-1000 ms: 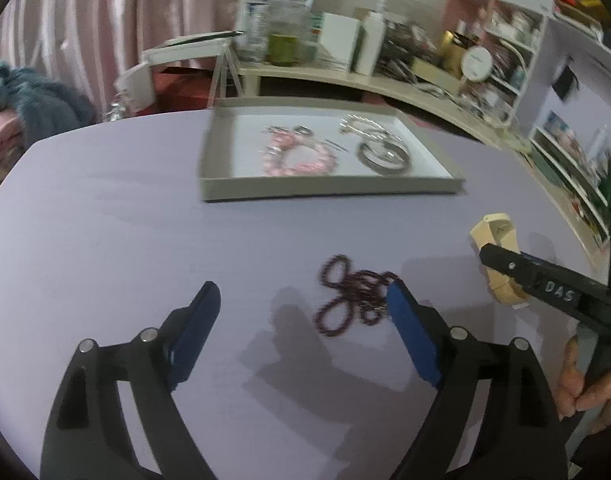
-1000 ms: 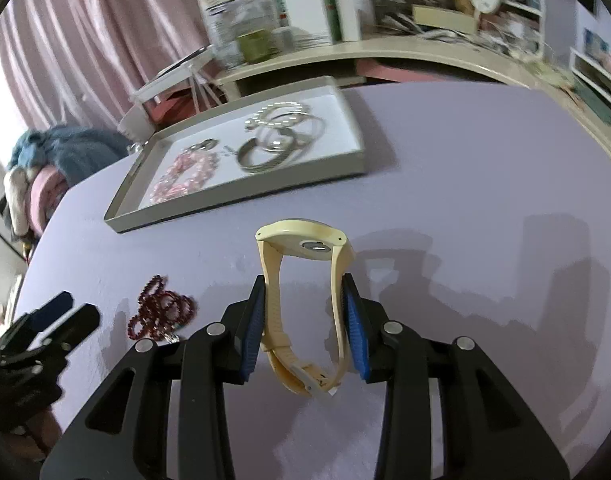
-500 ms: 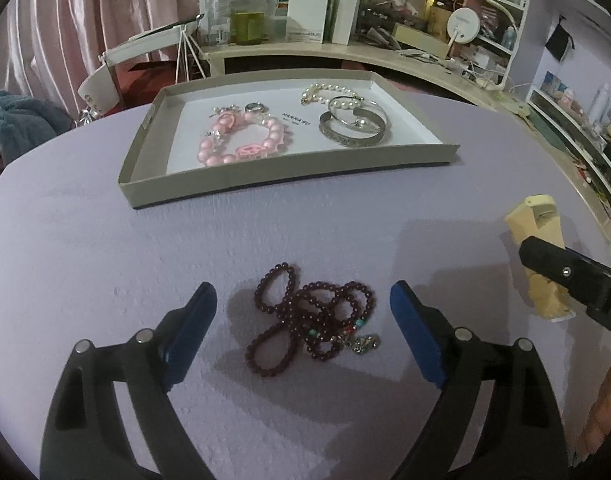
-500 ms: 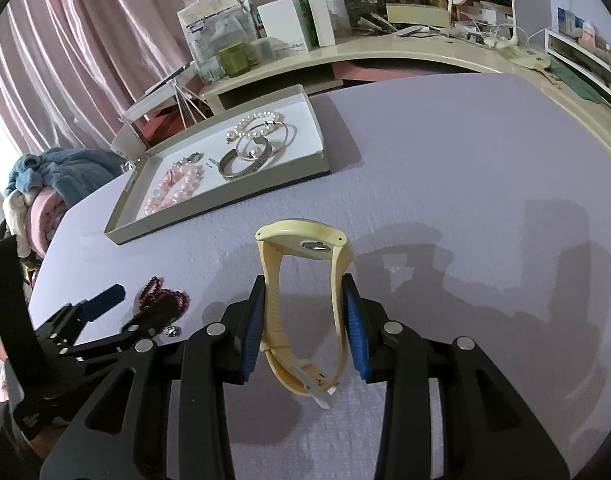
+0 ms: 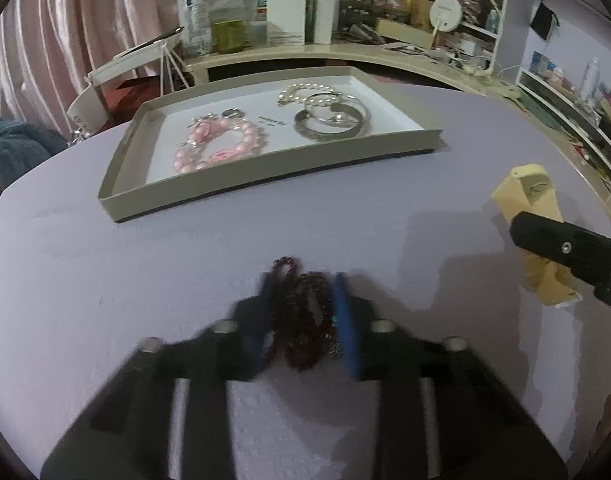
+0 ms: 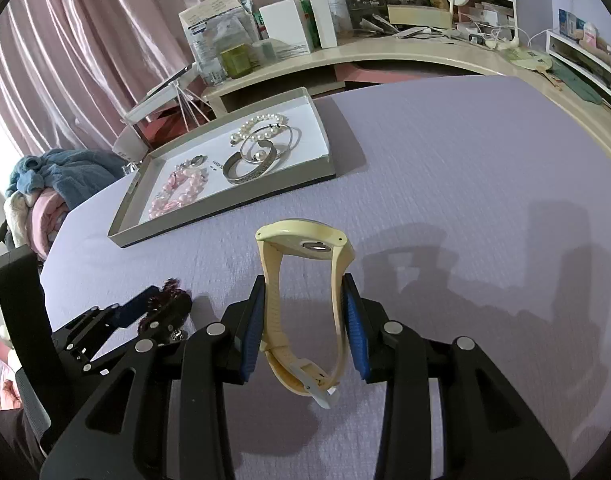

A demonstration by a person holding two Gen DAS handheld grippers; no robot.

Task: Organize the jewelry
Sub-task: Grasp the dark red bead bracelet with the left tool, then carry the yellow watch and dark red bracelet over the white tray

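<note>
The left gripper (image 5: 303,312) is pinching the dark red bead necklace (image 5: 305,320) – at three o'clock, the right gripper (image 6: 305,320) is clamping the yellow watch (image 6: 305,304).

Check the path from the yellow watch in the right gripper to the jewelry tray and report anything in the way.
Nothing visible blocks it. Only bare purple table lies between the yellow watch in the right gripper and the tray; its low front wall must be cleared.

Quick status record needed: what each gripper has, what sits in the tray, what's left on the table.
left gripper: shut on dark red bead necklace, low over the table, image blurred
right gripper: shut on cream watch, strap between the pads
tray: pink bead bracelet, pearl strand, silver bangles, small ring
table: nothing else loose in view
</note>
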